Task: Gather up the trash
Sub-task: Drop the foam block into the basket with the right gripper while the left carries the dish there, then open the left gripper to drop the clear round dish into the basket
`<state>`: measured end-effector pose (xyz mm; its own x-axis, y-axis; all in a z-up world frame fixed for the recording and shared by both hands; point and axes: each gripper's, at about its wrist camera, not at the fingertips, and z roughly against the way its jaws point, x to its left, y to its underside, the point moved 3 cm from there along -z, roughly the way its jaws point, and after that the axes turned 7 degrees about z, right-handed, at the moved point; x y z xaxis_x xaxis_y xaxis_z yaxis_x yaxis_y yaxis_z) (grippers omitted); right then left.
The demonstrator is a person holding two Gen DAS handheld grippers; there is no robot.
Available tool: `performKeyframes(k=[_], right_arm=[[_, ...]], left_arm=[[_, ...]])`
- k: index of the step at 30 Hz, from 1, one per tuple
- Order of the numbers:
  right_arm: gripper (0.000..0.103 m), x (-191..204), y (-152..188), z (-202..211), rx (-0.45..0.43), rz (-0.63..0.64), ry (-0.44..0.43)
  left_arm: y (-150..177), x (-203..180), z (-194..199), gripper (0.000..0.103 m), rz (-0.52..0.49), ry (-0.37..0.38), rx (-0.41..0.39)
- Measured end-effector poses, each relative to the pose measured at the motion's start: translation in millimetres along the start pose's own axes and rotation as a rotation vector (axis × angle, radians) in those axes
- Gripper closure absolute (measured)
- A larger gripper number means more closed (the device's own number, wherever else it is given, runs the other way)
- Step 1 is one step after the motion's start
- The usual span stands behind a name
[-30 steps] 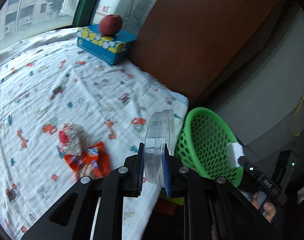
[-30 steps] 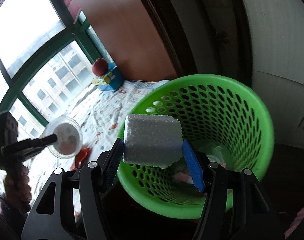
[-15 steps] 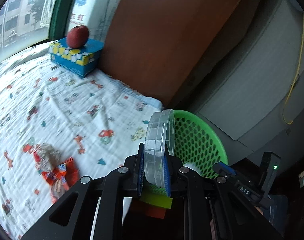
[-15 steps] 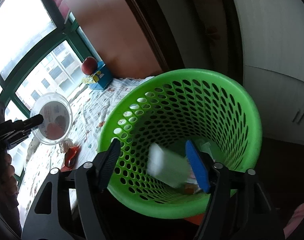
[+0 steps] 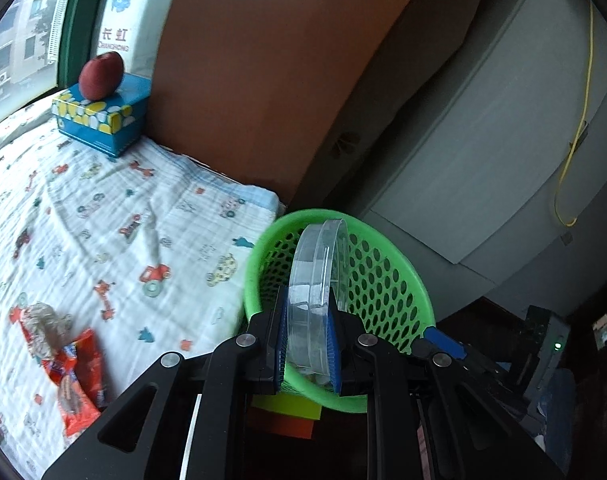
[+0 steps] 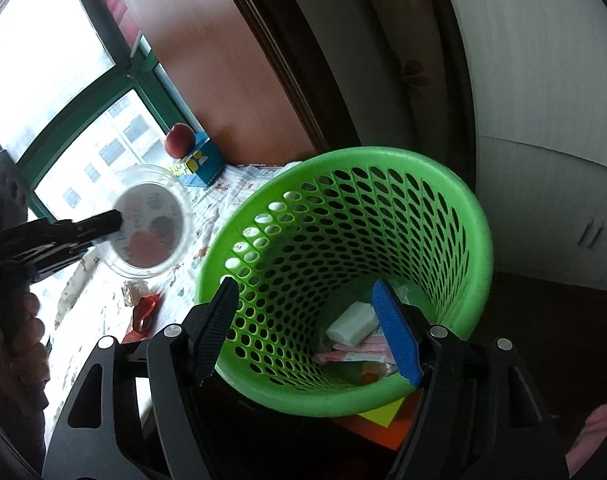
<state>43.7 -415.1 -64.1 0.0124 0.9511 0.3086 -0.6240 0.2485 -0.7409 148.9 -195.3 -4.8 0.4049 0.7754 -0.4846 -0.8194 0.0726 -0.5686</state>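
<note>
My left gripper point(image 5: 306, 344) is shut on a clear round plastic dish point(image 5: 317, 284), held on edge just above the near rim of the green mesh basket point(image 5: 387, 276). The dish point(image 6: 149, 222) also shows in the right wrist view, left of the basket point(image 6: 383, 208). My right gripper point(image 6: 309, 328) is open and empty over the basket's mouth. A white foam block point(image 6: 351, 322) lies at the basket's bottom on other scraps. An orange snack wrapper point(image 5: 77, 380) and a crumpled clear wrapper point(image 5: 43, 322) lie on the printed cloth point(image 5: 123, 216).
A blue tissue box point(image 5: 101, 120) with a red apple point(image 5: 101, 74) on top stands at the cloth's far end by the window. A brown panel point(image 5: 263, 80) and a white cabinet point(image 5: 483, 140) rise behind the basket. Yellow and orange sheets point(image 5: 287, 414) lie under the basket.
My right gripper opened and the foam block dropped into the basket. My left gripper carried the dish rightward from over the cloth to the basket's rim.
</note>
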Motion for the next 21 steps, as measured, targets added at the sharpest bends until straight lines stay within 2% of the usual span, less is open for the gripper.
performKeyframes(k=[10,21], right_arm=[[0.033,-5.6,5.8,13.3,-0.021,-0.019,-0.009],[0.033,-9.6,8.9,18.0,-0.034,-0.035,-0.018]], left_arm=[[9.9,-17.8,-40.0,0.087,-0.021,-0.011,0.073],[23.3,-26.7,-62.2,0.085,-0.045,-0.013,0.124]])
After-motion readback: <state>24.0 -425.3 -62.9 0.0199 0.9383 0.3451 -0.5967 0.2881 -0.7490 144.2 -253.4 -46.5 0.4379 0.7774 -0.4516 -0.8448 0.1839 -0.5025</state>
